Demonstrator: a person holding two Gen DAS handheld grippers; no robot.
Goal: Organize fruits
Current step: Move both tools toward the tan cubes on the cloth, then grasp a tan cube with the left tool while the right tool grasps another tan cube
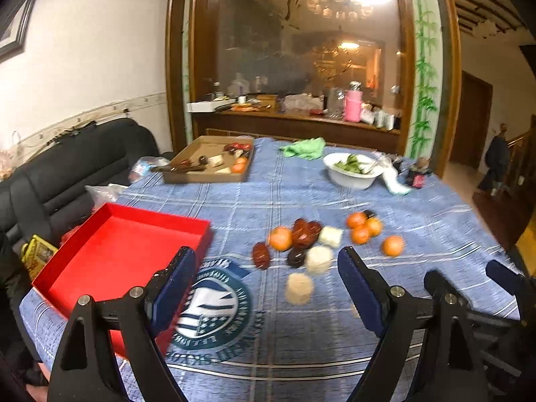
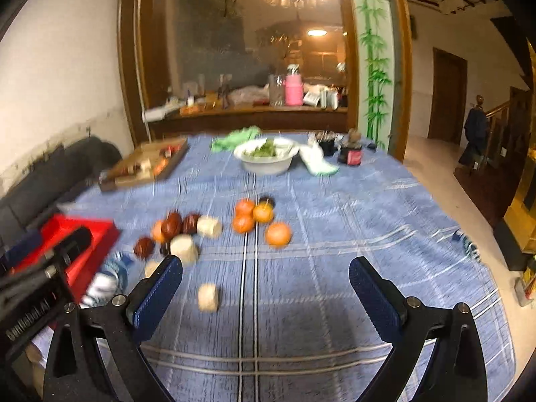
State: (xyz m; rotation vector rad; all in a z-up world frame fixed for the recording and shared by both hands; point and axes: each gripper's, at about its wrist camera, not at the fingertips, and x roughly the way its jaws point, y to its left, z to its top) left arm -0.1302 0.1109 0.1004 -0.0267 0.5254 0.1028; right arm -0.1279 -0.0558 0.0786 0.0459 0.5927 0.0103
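Observation:
Loose fruits lie mid-table on a blue cloth: several oranges, dark red-brown fruits and pale cream pieces. An empty red box sits at the left front. My left gripper is open and empty above the cloth, just short of the fruits. My right gripper is open and empty, short of the oranges; it also shows at the right edge of the left wrist view.
A cardboard tray with more fruit pieces stands at the back left. A white bowl with greens and a green cloth lie at the back. A black sofa is to the left.

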